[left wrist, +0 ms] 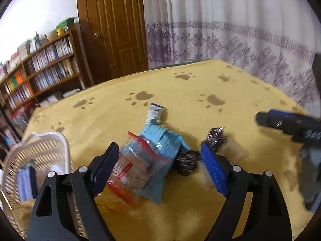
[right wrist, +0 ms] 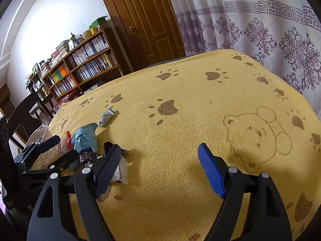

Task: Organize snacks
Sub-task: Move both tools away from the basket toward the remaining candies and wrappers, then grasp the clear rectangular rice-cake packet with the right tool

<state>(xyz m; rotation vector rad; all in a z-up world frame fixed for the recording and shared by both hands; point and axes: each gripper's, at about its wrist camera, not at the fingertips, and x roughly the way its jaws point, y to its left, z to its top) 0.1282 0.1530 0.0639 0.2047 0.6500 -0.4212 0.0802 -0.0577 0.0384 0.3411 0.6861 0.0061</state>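
Lower centre of the left wrist view: left hand-held gripper (left wrist: 160, 164) is spread wide, gripping nothing, straddling the snack pile on the yellow paw-print cloth (left wrist: 200, 92) covering the desk.

Pile:
- red-trimmed clear packet (left wrist: 132, 170) lying on top of the light blue bag (left wrist: 160, 146), lower centre
- dark patterned wrapper (left wrist: 186, 161) touching the bag's right edge, just inside the right finger
- second dark wrapper (left wrist: 215, 138) just beyond that fingertip
- small blue-and-white pouch (left wrist: 154, 113) above the pile, apart from it
- white basket (left wrist: 40, 160) at lower left, just beside the pile, with some items already in it, so the task looks partly done.

Right hand-held gripper (right wrist: 160, 162) is also released and empty, over bare cloth in the middle of its own view; the pile sits at left there, with a white packet (right wrist: 121, 170) behind its left finger.

Handling, my read: all light, soft film packs. They'll crumple and slide on each other, and contents may crush, so a light squeeze. The clear packet is the top layer, so it's the obvious first pick: pinch across its body or at the sealed red edge, not the corner. The blue bag is floppy; grab near mid-body so it doesn't fold and drop.

Writing: there is print on the clear packet and the blue bag, but it's too blurred to read. No brand legible.
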